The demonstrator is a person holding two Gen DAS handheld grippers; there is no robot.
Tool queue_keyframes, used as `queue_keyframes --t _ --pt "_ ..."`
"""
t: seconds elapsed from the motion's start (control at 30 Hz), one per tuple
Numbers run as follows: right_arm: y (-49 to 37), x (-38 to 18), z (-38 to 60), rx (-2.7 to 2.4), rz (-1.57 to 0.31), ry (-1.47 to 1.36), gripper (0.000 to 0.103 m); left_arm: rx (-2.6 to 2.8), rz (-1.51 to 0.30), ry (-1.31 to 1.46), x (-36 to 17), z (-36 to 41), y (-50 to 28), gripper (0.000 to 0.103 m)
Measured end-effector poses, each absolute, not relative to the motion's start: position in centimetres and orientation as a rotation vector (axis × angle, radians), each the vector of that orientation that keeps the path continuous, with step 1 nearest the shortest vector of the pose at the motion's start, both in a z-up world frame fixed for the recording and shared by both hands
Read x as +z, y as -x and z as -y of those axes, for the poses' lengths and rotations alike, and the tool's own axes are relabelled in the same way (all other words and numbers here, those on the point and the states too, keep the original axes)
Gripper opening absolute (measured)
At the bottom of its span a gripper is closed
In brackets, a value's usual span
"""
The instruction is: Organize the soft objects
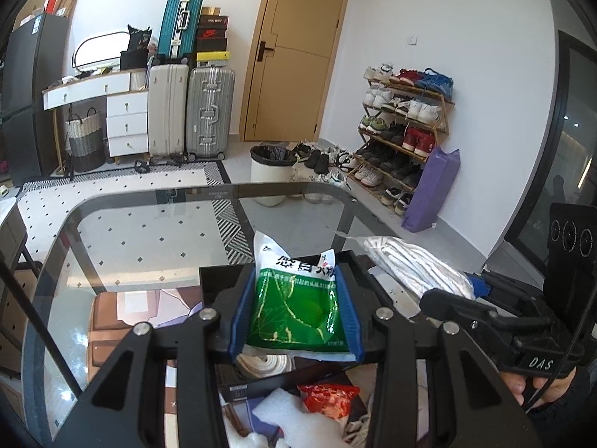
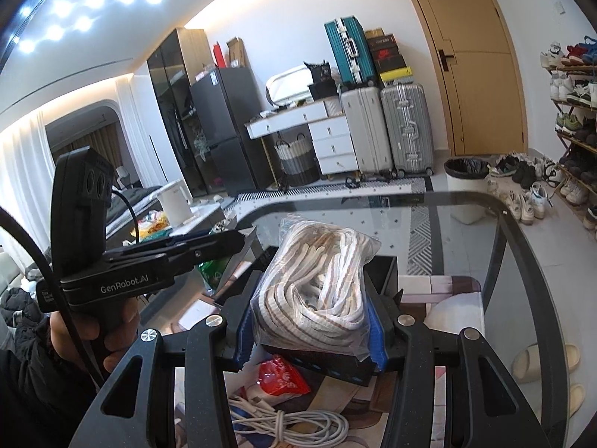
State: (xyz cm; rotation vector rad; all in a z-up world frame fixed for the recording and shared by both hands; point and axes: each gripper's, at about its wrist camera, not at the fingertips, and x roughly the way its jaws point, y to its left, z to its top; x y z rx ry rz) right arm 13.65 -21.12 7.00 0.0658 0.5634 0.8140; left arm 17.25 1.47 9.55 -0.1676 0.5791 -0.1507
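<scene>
Holding a green and white packet (image 1: 298,298) tight between the blue pads of the left gripper (image 1: 296,321), above a black tray (image 1: 224,280) on the glass table (image 1: 149,231). Squeezing a clear bag of striped rope (image 2: 317,283) between the pads of the right gripper (image 2: 311,332), over the same black tray (image 2: 384,268). Lying under the glass, at 6 o'clock: a red packet (image 2: 281,373) and a white cable (image 2: 291,422). Standing past the table's far edge, at 12 o'clock: a white bin with a black bag (image 1: 270,171). Filling the wall at 2 o'clock: a shoe rack (image 1: 406,127), with a purple bag (image 1: 433,190) leaning beside it. Closed at 12 o'clock: a wooden door (image 1: 298,52). Stacked at 11 o'clock: suitcases (image 1: 194,108), boxes, white drawers (image 1: 127,119) and a striped basket (image 1: 86,138). Covering the floor: a white rug with black dots (image 1: 112,186).
</scene>
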Motion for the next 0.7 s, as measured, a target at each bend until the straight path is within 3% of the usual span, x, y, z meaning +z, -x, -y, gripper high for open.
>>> queue_keyframes --t 0.53,0.7 --pt "-17.7 3.8 16.4 0.795 -0.662 0.002 0.048 -0.114 -0.698 0.17 4.8 -0.7 -22.0 0.041" --pt "-18.4 3.4 15.8 0.765 -0.64 0.036 0.053 -0.088 -0.714 0.155 4.3 -0.9 -22.3 0.049"
